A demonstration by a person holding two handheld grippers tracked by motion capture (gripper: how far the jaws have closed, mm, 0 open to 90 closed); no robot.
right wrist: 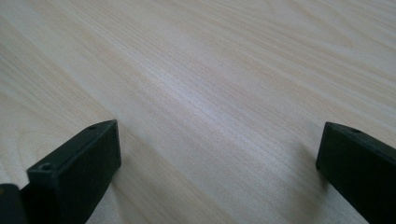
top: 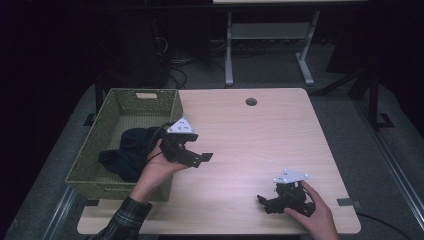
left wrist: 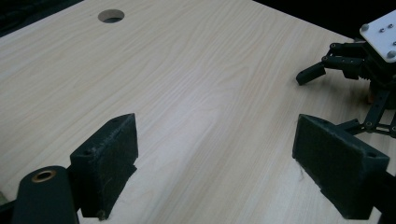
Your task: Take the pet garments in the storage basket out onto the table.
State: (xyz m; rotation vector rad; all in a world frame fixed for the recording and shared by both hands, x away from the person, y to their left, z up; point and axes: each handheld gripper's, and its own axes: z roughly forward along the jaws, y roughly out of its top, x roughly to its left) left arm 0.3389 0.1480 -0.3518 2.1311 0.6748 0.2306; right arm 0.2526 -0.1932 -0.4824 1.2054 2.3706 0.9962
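My left gripper (top: 200, 149) hovers just right of a green woven basket (top: 102, 117), held by a hand in a plaid sleeve. Its jaws stand wide apart and open (left wrist: 219, 144) over bare wood, with nothing between them. A dark cloth (top: 131, 150) lies bunched inside the basket, close behind that hand. My right gripper (top: 263, 204) rests low near the table's front right, also open (right wrist: 219, 140) and empty, its jaws pointing left. The right gripper's pale top plate (left wrist: 380, 35) appears at the upper right of the left gripper view.
The light wooden table (top: 250, 130) has a round cable hole (top: 251, 101) near its far edge, which the left gripper view also shows (left wrist: 111, 16). The basket takes up the left side. A grey desk frame (top: 270, 35) stands on the floor beyond.
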